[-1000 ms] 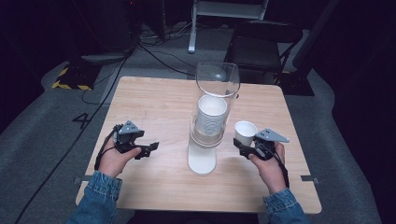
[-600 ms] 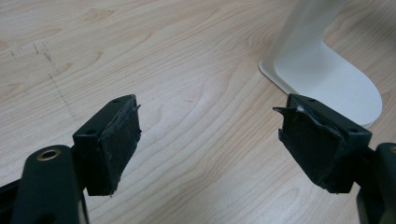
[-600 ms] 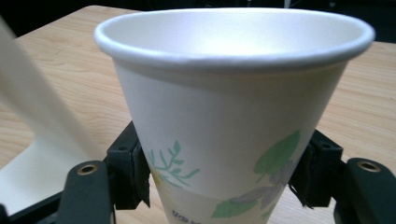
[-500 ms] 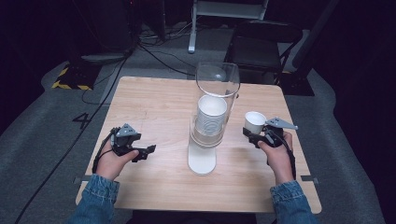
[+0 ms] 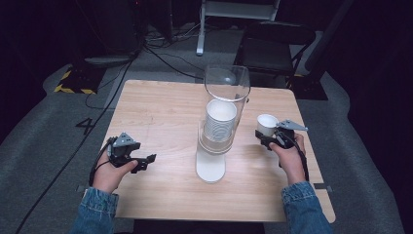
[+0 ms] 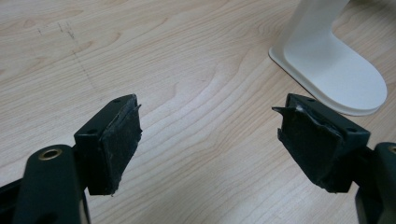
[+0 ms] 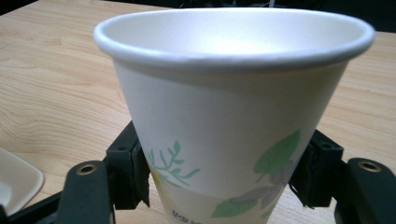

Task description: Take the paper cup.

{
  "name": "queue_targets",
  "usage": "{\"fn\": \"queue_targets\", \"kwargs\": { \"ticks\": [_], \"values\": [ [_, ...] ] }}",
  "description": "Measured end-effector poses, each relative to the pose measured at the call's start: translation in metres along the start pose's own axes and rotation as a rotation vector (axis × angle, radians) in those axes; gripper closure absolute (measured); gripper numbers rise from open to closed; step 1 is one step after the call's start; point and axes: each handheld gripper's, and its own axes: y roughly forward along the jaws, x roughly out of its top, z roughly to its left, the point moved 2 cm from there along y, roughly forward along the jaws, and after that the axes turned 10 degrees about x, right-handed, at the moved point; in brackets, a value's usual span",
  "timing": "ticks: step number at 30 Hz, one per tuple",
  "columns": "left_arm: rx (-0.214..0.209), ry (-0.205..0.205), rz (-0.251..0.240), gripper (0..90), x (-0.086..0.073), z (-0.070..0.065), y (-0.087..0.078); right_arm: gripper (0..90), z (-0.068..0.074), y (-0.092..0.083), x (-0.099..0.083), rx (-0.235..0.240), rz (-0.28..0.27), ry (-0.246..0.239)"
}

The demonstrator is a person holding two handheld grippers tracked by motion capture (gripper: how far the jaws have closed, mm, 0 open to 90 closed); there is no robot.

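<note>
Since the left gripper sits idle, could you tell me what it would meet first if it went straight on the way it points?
Probably the white base of the cup dispenser: the open left gripper aims over bare table towards it, slightly off-centre.

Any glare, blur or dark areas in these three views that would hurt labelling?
High view: light wooden table evenly lit, surroundings nearly black; glare spot on the clear plastic dispenser tube. Left gripper view: sharp, soft shadows under the jaws. Right gripper view: white leaf-printed paper cup close and slightly soft, its rim bright.
</note>
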Motion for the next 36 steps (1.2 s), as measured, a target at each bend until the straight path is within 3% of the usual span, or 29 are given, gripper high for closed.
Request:
{"fn": "queue_targets", "kwargs": {
  "ticks": [7,27,30,36],
  "values": [
    [0.006,-0.013,-0.002,20.8,-0.003,0.003,-0.004,32.3,-0.001,0.013,-0.009,0.012,0.039,0.004],
    [0.000,-0.009,0.005,20.8,-0.003,0.002,-0.002,30.1,-0.001,0.021,-0.028,0.004,0.139,-0.022],
    [-0.001,-0.011,0.003,20.7,-0.002,0.002,-0.001,26.7,-0.001,0.021,-0.031,0.001,0.168,-0.022],
    [-0.005,-0.006,0.004,20.7,-0.001,0.002,0.000,15.5,-0.004,0.018,-0.032,-0.013,0.162,-0.005]
  ]
}}
